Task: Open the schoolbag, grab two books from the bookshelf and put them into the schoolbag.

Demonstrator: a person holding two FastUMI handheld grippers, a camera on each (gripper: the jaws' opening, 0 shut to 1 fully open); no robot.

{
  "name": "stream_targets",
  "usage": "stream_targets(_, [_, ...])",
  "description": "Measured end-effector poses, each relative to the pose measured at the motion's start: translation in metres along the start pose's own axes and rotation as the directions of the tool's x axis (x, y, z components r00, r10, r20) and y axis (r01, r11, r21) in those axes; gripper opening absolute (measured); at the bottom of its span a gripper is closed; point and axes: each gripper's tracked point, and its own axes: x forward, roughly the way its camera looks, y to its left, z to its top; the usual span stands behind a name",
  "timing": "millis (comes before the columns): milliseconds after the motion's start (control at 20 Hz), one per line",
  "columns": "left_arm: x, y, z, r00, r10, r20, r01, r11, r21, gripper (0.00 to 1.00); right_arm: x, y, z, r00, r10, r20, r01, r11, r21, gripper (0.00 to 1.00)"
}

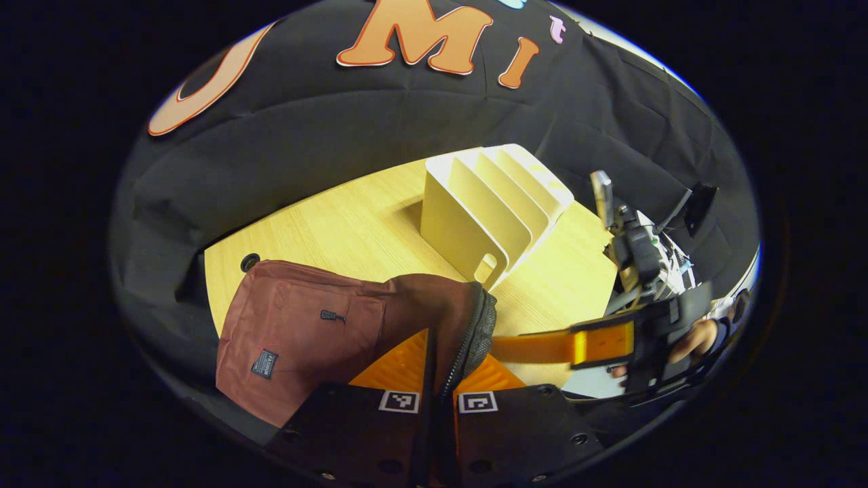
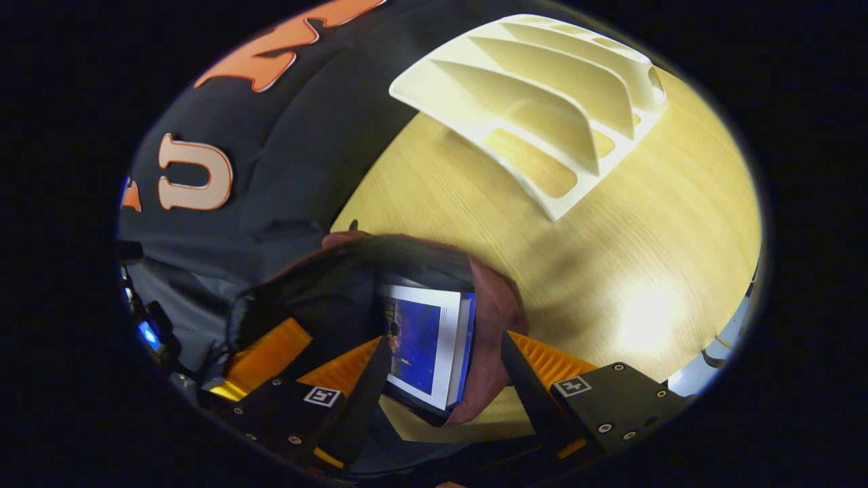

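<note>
- The wooden counter [image 1: 352, 224] carries the schoolbag and a pale bookshelf.
- The maroon schoolbag [image 1: 291, 332] lies near the counter's front edge, its zipped mouth gaping.
- The bookshelf [image 2: 542, 115] stands just beyond the schoolbag, slots bare.
- A blue-covered book [image 2: 424, 346] sits inside the bag's mouth.
- The left tool [image 1: 437, 379] is clamped on the bag's zipper rim.
- The right tool [image 2: 441, 379] has its fingers apart, straddling the book and bag edge.
</note>
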Motion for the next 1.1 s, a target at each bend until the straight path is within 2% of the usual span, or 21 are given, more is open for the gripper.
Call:
stream_targets(150, [0.021, -0.017, -0.013, 1.000, -0.027, -0.015, 0.026, 0.999, -0.048, 0.13, -0.046, -0.004, 0.035, 0.996, 0.015, 0.087, -0.016, 1.000, 0.009, 0.97])
stream_targets(200, [0.027, -0.021, -0.016, 1.000, -0.020, -0.015, 0.019, 0.998, -0.054, 0.20, -0.056, -0.006, 0.049, 0.994, 0.021, 0.106, -0.022, 1.000, 0.004, 0.97])
stream_targets(250, [0.032, -0.028, -0.022, 1.000, -0.017, -0.024, 0.016, 0.998, -0.062, 0.22, -0.063, -0.009, 0.057, 0.993, 0.018, 0.118, -0.018, 1.000, -0.003, 0.97])
stream_targets(350, [0.042, -0.039, -0.021, 0.999, -0.001, -0.036, -0.002, 0.997, -0.081, 0.34, -0.084, -0.018, 0.073, 0.989, 0.014, 0.144, -0.009, 0.999, -0.039, 0.97])
stream_targets(500, [0.051, -0.066, -0.022, 0.998, 0.007, -0.055, -0.015, 0.987, -0.160, 1.00, -0.108, -0.036, 0.095, 0.989, 0.017, 0.147, -0.004, 0.996, -0.086, 0.97])
stream_targets(750, [0.064, -0.104, 0.000, 0.997, 0.075, -0.031, -0.080, 0.975, -0.206, 0.98, -0.133, -0.066, 0.122, 0.992, 0.025, 0.126, -0.008, 0.991, -0.130, 0.97])
stream_targets(950, [0.064, -0.137, 0.029, 0.990, 0.139, 0.017, -0.132, 0.965, -0.226, 0.98, -0.158, -0.082, 0.152, 0.991, 0.027, 0.130, 0.003, 0.975, -0.222, 0.98])
stream_targets(1100, [0.064, -0.163, 0.054, 0.982, 0.179, 0.057, -0.160, 0.956, -0.244, 0.98, -0.178, -0.088, 0.170, 0.990, 0.054, 0.129, -0.015, 0.958, -0.287, 0.98])
